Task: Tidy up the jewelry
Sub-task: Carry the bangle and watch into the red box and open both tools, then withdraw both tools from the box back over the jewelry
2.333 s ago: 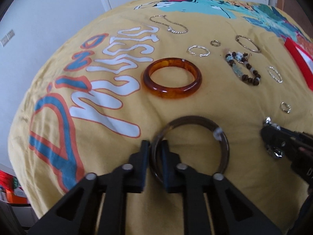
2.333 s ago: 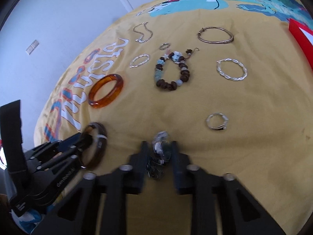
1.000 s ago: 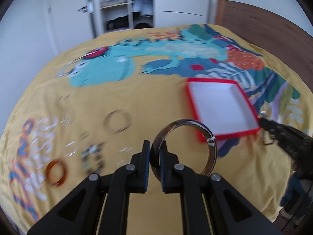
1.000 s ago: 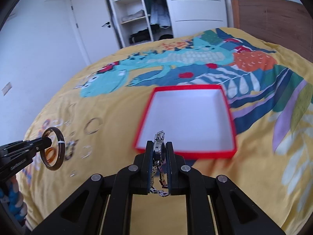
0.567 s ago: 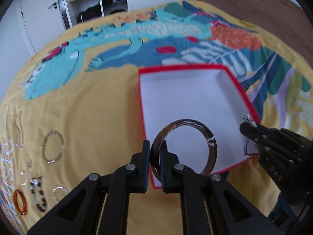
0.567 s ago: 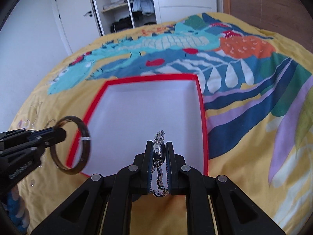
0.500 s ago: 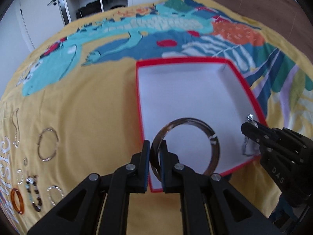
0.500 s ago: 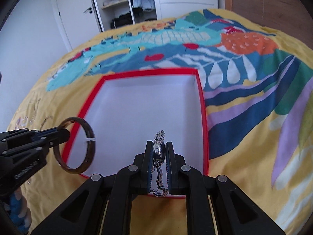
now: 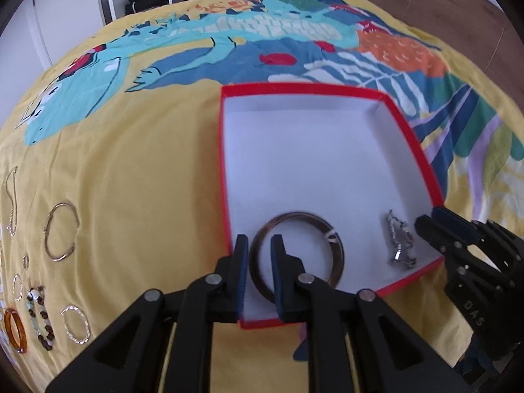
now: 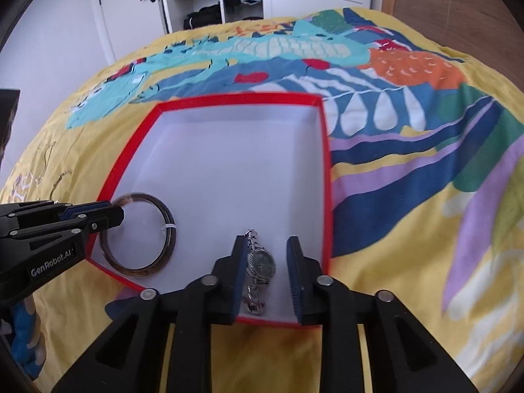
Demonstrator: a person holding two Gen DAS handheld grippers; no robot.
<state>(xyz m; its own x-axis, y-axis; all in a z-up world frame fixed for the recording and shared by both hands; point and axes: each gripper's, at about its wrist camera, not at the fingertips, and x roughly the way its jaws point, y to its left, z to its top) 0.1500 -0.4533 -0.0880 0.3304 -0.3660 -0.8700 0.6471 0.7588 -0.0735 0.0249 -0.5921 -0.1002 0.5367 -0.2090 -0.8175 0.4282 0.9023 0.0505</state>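
1. Left wrist view: left tongs (image 9: 258,255) angled steeply down over the near-left corner of the red box (image 9: 414,142). Their jaws have just been opening and stand a little apart, astride the rim of the dark bangle (image 9: 296,252) without pressing on it.
2. Dark bangle: lying on the box's white floor, near-left corner.
3. Right wrist view: right tongs (image 10: 267,260) tilted down over the near edge of the box (image 10: 324,150). Their jaws have just been opening too; there is clear space on either side of the silver watch (image 10: 258,268) between them.
4. Silver watch: resting on the box floor near its front wall, right of the bangle (image 10: 137,235), apart from it.
5. Box: sits on the yellow patterned bedspread (image 9: 131,170).
6. Remaining jewelry: thin silver hoop (image 9: 60,231), beaded bracelet (image 9: 39,317), twisted silver ring (image 9: 76,324) and amber bangle (image 9: 14,329), all on the bedspread well left of the box.
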